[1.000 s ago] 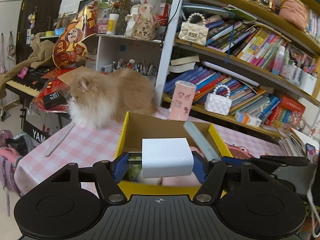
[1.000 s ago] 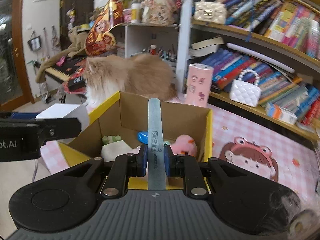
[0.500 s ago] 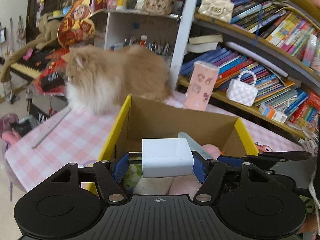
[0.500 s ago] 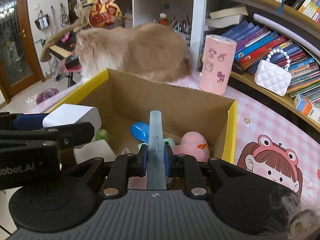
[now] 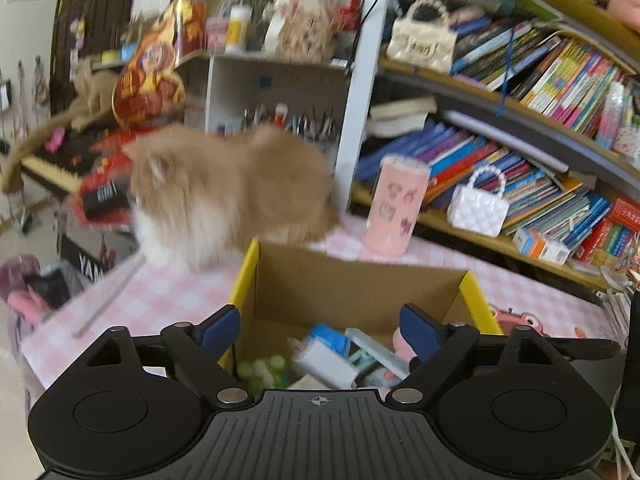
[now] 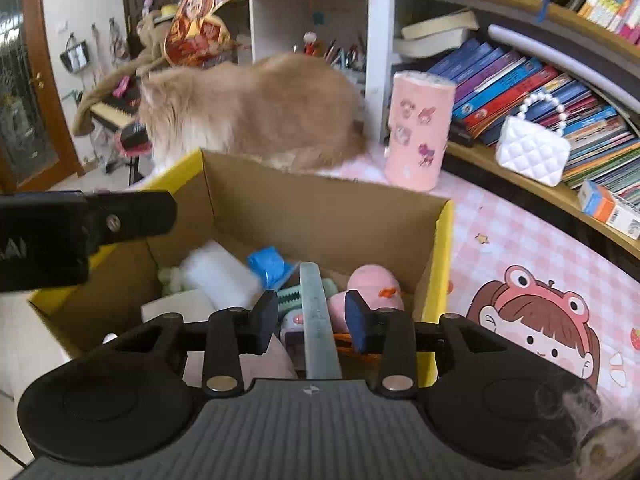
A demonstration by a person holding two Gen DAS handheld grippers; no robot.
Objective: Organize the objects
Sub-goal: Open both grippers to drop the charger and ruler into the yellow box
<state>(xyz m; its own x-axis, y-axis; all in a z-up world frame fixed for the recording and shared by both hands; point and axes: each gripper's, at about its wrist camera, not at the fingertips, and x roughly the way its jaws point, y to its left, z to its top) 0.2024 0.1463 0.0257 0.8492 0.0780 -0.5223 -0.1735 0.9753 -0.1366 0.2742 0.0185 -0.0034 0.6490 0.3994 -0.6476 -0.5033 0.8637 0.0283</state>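
A yellow-edged cardboard box (image 5: 472, 300) (image 6: 440, 248) stands on the pink checked table. My left gripper (image 5: 320, 326) is open above its near left side. The white charger (image 5: 324, 362) (image 6: 220, 276) lies loose and blurred among the things inside. My right gripper (image 6: 311, 316) is open over the box's near side. The grey nail file (image 6: 318, 320) stands between its blue pads without being clamped; it also shows in the left wrist view (image 5: 376, 354). A pink duck (image 6: 374, 284), a blue item (image 6: 268, 266) and a green toy (image 5: 262, 372) lie in the box.
A fluffy orange cat (image 5: 224, 192) (image 6: 256, 108) stands on the table just behind the box. A pink cylinder (image 5: 396, 204) (image 6: 420, 124) and a white quilted purse (image 5: 478, 208) (image 6: 532, 148) are at the bookshelf. The table's left edge drops to the floor.
Both grippers opened. The white charger fell from the left gripper into the box. The right gripper's pads came apart from the nail file, which sits lower in the box.
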